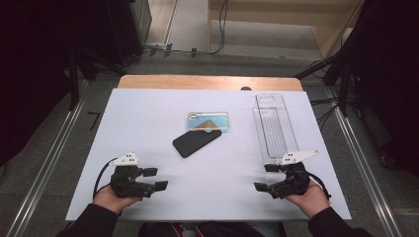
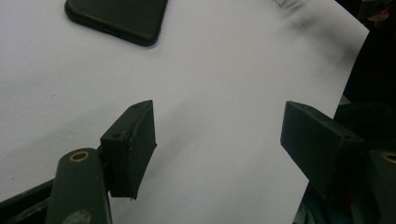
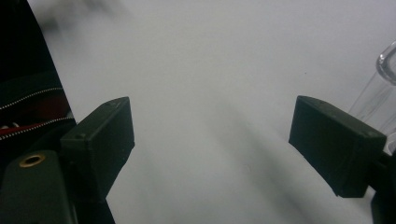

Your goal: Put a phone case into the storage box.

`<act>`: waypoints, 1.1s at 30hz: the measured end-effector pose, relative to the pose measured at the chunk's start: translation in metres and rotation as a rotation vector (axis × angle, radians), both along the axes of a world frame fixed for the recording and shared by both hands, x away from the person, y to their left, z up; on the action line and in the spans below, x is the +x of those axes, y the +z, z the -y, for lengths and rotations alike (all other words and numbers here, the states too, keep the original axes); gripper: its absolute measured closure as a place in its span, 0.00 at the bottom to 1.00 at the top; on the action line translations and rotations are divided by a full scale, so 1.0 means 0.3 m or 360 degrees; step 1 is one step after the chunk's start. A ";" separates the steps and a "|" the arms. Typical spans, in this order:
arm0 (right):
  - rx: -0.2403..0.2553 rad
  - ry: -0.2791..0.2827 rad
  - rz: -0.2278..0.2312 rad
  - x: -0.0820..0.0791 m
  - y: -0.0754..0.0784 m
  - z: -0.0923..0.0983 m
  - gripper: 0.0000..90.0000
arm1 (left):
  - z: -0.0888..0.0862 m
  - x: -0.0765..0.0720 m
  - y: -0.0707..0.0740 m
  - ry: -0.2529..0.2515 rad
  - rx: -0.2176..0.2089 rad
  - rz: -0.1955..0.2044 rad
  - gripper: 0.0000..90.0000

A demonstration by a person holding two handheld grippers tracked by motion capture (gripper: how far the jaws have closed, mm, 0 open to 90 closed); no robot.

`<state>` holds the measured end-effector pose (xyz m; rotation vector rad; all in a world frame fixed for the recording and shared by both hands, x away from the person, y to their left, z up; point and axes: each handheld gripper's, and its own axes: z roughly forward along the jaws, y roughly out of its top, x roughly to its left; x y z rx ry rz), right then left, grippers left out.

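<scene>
High view: the left tool (image 1: 154,178) and right tool (image 1: 266,177) sit low on the white worktop (image 1: 148,123), each in a hand, both w/ jaws spread and nothing between them. The flat black rectangular phone (image 1: 196,142) lies mid-worktop, ahead of both tools and between them; its long axis runs diagonally, near end toward the left tool, far end up-right. Its far corner touches or slightly overlaps the clear phone case with blue-and-tan backing (image 1: 208,122) just beyond. The left tool looks a bit nearer the phone, so it's prob. the one to reach. The long clear plastic tray (image 1: 274,128) runs front-to-back just ahead of the right tool.

Left gripper view: jaws apart, bare worktop between; the phone (image 2: 117,18) is up-left, well apart.

Right gripper view: jaws wide, empty; the tray's clear edge (image 3: 380,88) is at the right, near the right-hand jaw.

Count: 1 phone, 1 case, 1 tray, 2 tools.
</scene>
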<state>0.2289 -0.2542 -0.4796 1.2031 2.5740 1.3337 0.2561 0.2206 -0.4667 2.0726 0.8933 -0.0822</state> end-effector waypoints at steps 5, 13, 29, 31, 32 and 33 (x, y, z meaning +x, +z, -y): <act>0.0008 -0.0003 -0.0007 0.000 0.002 0.000 0.14 | -0.002 -0.001 0.001 0.0005 -0.0006 -0.0005 0.30; 0.0006 -0.0016 -0.0007 0.001 0.004 -0.003 0.14 | -0.014 0.004 0.004 0.0021 -0.0020 -0.0008 0.30; 0.0011 -0.0037 -0.0007 0.000 0.006 0.004 0.14 | -0.016 0.004 0.004 0.0025 -0.0010 -0.0011 0.30; 0.0011 -0.0037 -0.0006 -0.001 0.007 0.004 0.14 | -0.015 0.004 0.003 0.0025 -0.0009 -0.0012 0.30; 0.0011 -0.0037 -0.0006 -0.001 0.007 0.004 0.14 | -0.015 0.004 0.003 0.0025 -0.0009 -0.0012 0.30; 0.0012 -0.0037 -0.0005 -0.001 0.007 0.002 0.14 | -0.015 0.004 0.003 0.0024 -0.0007 -0.0013 0.30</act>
